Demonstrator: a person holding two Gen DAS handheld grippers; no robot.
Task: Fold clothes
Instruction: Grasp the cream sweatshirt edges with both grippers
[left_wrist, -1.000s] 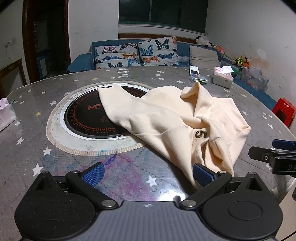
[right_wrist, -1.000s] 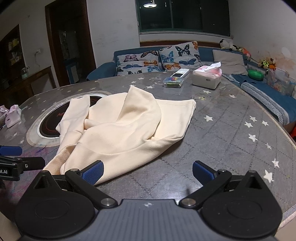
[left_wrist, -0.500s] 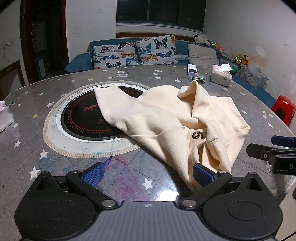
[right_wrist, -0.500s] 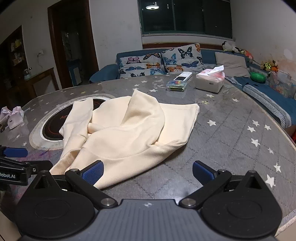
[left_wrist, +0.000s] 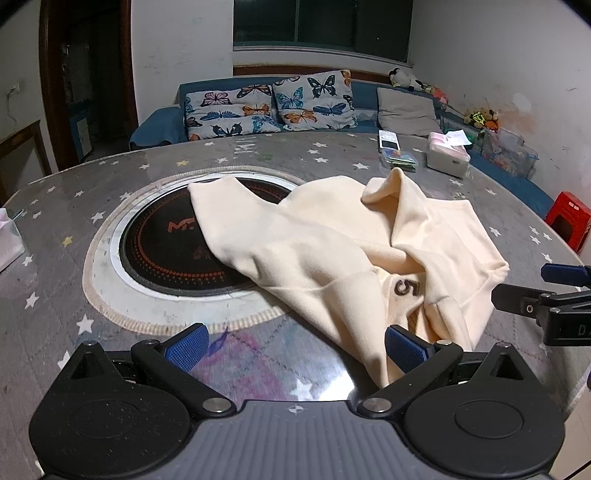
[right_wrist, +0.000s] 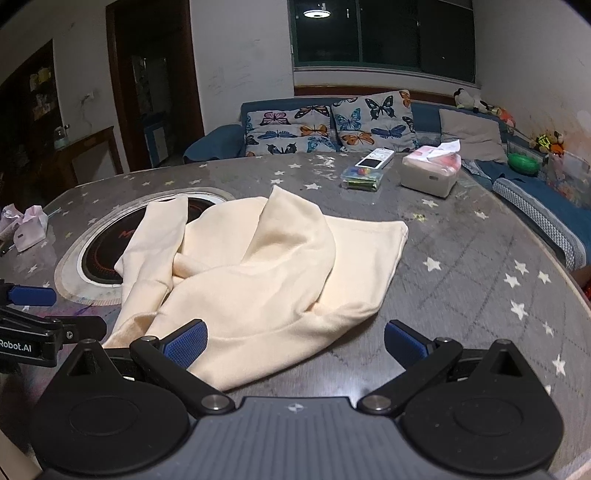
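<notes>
Sweatshirt, left view: crumpled near the counter near edge, unshifted over the last second; my left tongs, released, have edged nearer. Right view: right tongs released, closer too. Judgement: grasp pending.

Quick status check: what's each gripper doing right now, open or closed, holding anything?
Left gripper: open, holding nothing; the cream garment lies by its right finger.
Right gripper: open, holding nothing; garment edge by its left finger.
</notes>
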